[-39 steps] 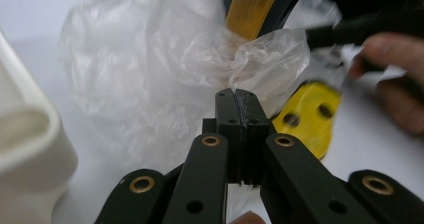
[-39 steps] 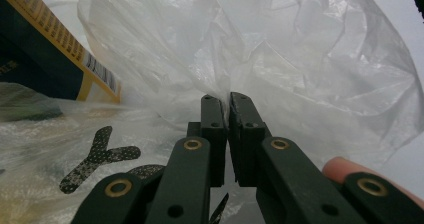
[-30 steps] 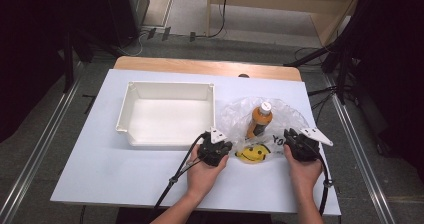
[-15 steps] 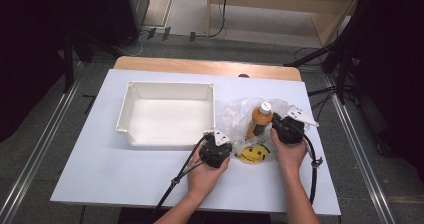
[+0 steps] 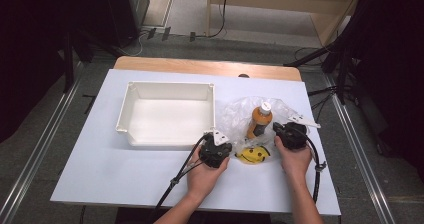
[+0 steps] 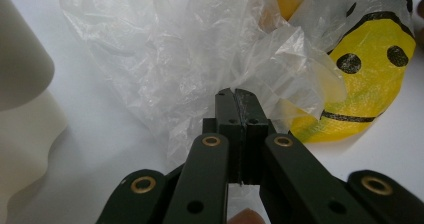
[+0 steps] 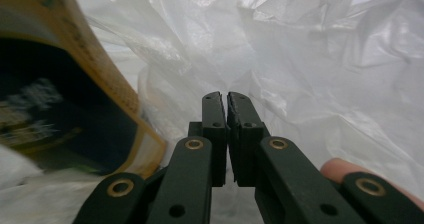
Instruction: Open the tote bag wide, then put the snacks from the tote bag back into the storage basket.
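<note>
Clear plastic bag (image 5: 250, 116) lies crumpled on the white table (image 5: 100, 169), just right of the white tray (image 5: 167, 115); tray interior bare. Inside the bag: an orange bottle (image 5: 260, 120) with a white cap, upright, and beside it a yellow smiley-face item (image 5: 252, 155) at the near edge. Left gripper (image 6: 236, 95): jaws pressed together, pinching a fold of the bag. Right gripper (image 7: 225, 98): jaws have just been closing, now nearly together with bag film between them, beside the bottle.
</note>
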Motion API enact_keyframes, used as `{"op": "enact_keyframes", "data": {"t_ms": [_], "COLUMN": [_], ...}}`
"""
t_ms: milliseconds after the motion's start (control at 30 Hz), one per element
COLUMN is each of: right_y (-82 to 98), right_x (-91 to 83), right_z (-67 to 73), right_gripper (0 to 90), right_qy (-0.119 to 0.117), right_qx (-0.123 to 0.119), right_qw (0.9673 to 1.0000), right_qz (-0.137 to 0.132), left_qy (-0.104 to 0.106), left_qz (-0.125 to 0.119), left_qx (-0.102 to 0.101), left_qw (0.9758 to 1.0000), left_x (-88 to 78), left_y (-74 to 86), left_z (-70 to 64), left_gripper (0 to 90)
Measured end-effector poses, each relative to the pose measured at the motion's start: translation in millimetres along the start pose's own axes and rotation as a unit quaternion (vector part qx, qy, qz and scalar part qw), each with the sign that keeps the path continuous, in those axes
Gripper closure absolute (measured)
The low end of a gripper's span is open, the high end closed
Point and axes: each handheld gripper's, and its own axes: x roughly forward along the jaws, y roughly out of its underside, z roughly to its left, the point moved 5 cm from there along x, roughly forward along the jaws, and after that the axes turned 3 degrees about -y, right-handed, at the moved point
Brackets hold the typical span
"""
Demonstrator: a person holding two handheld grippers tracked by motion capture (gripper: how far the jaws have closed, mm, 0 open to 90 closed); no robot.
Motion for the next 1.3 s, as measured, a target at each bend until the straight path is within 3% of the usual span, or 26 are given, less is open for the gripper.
{"op": "enact_keyframes", "data": {"t_ms": [167,267,367,467,633,800,1033,1133,1200,1300], "right_y": [-13.6,-20.9,-24.3,-24.7,-24.4,-25.6,-24.8,-25.2,-26.3,-27.0], "right_x": [-24.7,-34.9,-43.5,-55.6,-66.0,-68.0,-56.1,-48.6,-43.9,-38.1], "right_z": [-0.4,2.9,8.4,13.8,22.5,39.4,57.9,63.0,63.0,63.7], "right_gripper": [82.6,78.4,61.8,46.5,31.8,27.5,25.8,25.9,26.1,25.5], "right_qy": [-0.004,-0.008,-0.017,-0.014,-0.042,-0.061,-0.076,-0.065,-0.054,-0.057], "right_qx": [0.002,0.005,0.0,-0.022,-0.016,-0.031,-0.044,-0.052,-0.046,-0.033], "right_qw": [0.9975,0.9954,0.9931,0.9885,0.9863,0.9853,0.9845,0.986,0.9865,0.9871], "right_qz": [-0.071,-0.095,-0.116,-0.149,-0.159,-0.157,-0.152,-0.145,-0.147,-0.146], "left_qy": [0.001,0.002,0.004,0.006,0.007,0.006,0.005,0.006,0.004,0.003], "left_qz": [-0.007,-0.008,-0.011,-0.012,-0.012,-0.011,-0.014,-0.014,-0.015,-0.013], "left_qx": [0.007,0.007,0.002,-0.002,-0.004,-0.002,-0.004,-0.003,0.0,0.002], "left_qw": [1.0,0.9999,0.9999,0.9999,0.9999,0.9999,0.9999,0.9999,0.9999,0.9999], "left_x": [-0.8,-1.4,-1.6,-2.2,-2.4,-2.1,-2.2,-2.6,-2.0,-1.6], "left_y": [-0.2,-0.1,-0.3,-0.3,-0.3,-0.3,-0.5,-0.4,-0.4,-0.6], "left_z": [-1.8,-1.5,-0.1,0.0,0.5,0.3,0.1,0.1,-0.4,-0.4], "left_gripper": [90.0,90.0,90.0,90.0,90.0,90.0,90.0,90.0,90.0,90.0]}}
